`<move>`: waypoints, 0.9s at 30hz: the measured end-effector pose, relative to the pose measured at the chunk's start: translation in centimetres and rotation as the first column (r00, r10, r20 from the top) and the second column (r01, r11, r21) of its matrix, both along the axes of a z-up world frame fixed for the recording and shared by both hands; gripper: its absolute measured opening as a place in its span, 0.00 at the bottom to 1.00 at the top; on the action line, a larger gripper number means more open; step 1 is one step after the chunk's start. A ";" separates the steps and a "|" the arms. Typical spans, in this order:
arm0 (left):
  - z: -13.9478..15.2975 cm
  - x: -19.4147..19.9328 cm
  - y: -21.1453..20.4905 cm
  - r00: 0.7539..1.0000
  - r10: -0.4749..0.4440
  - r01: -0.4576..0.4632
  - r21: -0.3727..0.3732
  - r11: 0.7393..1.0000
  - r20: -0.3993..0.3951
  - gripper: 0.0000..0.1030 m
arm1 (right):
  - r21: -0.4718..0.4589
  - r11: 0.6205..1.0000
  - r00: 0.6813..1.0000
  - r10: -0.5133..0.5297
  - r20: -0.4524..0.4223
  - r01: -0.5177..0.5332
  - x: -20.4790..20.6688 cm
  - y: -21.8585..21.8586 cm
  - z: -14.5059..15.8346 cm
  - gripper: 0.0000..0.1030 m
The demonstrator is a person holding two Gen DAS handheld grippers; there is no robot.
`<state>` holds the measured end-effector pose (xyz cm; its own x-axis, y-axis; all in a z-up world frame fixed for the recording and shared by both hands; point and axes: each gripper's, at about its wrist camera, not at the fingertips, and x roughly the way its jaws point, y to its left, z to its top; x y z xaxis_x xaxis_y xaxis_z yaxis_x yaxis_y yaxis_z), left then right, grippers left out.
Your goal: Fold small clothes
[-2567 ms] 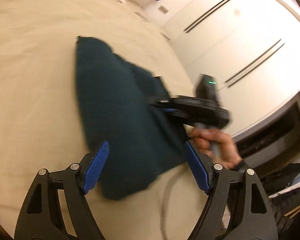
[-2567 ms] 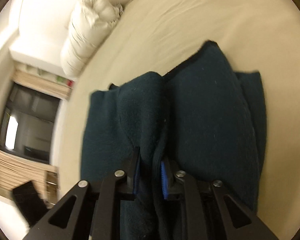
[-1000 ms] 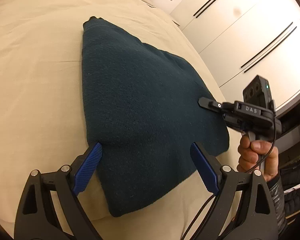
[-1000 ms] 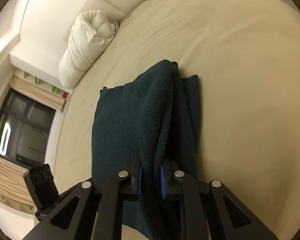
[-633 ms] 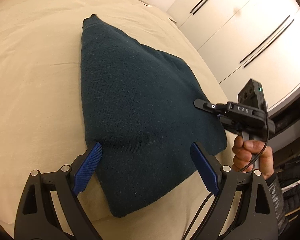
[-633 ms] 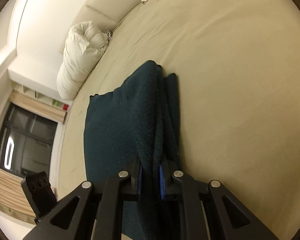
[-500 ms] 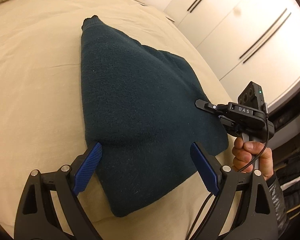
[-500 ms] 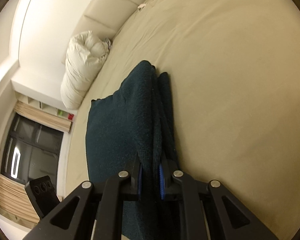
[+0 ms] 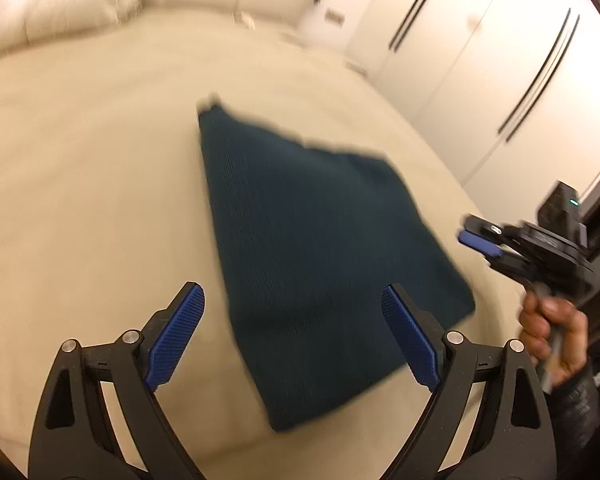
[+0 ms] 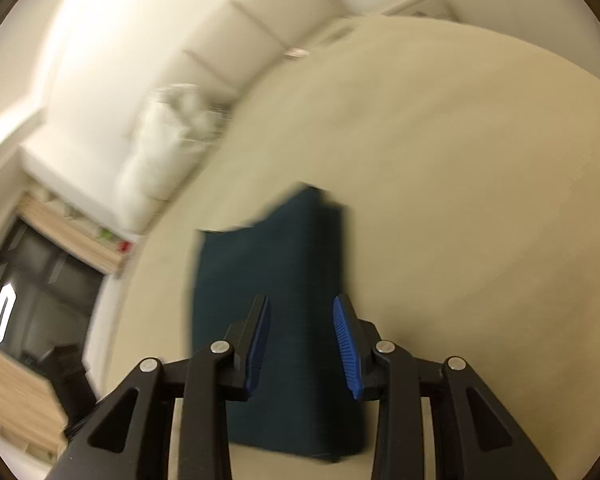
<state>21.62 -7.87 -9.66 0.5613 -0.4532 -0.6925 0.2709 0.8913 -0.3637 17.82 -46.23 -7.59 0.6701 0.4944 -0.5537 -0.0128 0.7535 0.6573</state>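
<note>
Dark teal garment (image 9: 320, 248) folded flat on beige bed (image 9: 84, 200), left gripper (image 9: 296, 340) wide apart, right gripper (image 10: 302, 344) just parted, empty.

bed (image 9: 80, 184): bare all round cloth (image 9: 312, 240) | obstacles: pillow (image 10: 160, 152) at headboard (image 10: 260, 24), wardrobe (image 9: 480, 60) alongside | right gripper (image 9: 480, 242): just beside cloth edge

From the left gripper (image 9: 292, 344) we look forward and down along its fingers over the bed (image 9: 80, 200), toward the wardrobe doors (image 9: 480, 60). From the right gripper (image 10: 300, 344) we look down across the same bed toward the headboard (image 10: 260, 20). Both views sit close above the folded dark garment (image 9: 320, 240), which they share.
</note>
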 end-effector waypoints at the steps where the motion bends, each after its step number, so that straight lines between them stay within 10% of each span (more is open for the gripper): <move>1: 0.6 0.3 0.0 1.000 0.000 0.000 -0.004 1.000 0.026 0.88 | 0.014 0.999 0.999 0.040 0.032 -0.040 0.1 1.0 0.8 0.35; 7: -0.9 4.3 -3.0 0.998 -0.062 0.058 0.139 0.989 0.024 0.84 | 0.035 0.975 0.974 0.221 -0.046 -0.220 2.8 5.7 -2.9 0.33; 9: -3.9 5.6 -3.6 0.995 -0.069 0.082 0.173 0.982 -0.077 0.83 | 0.035 0.983 0.975 0.185 -0.120 -0.182 3.2 4.9 -5.9 0.00; 13: -7.3 5.6 -2.5 0.991 -0.067 0.072 0.036 0.997 -0.113 0.86 | 0.096 0.979 0.978 0.188 -0.088 -0.180 1.7 2.3 -7.6 0.00; 17: -6.7 5.1 -3.0 0.992 -0.080 0.089 0.088 0.992 -0.101 0.86 | 0.064 0.983 0.981 0.179 -0.076 -0.174 -0.2 0.6 -7.3 0.00; 20: -4.9 4.5 -2.1 0.998 -0.049 0.053 0.131 0.990 -0.032 0.86 | 0.033 0.991 0.990 0.132 -0.050 -0.131 -1.9 -0.9 -5.5 0.10; 23: -3.5 4.4 -0.1 1.000 0.022 -0.021 0.074 0.997 -0.019 0.86 | -0.012 0.998 0.998 0.054 -0.013 -0.054 -2.7 -2.3 -3.7 0.67; 27: -3.6 6.0 1.8 0.993 0.084 -0.087 -0.026 0.996 -0.087 0.86 | -0.016 0.999 0.999 0.042 -0.001 -0.042 -1.2 -2.5 -2.3 0.71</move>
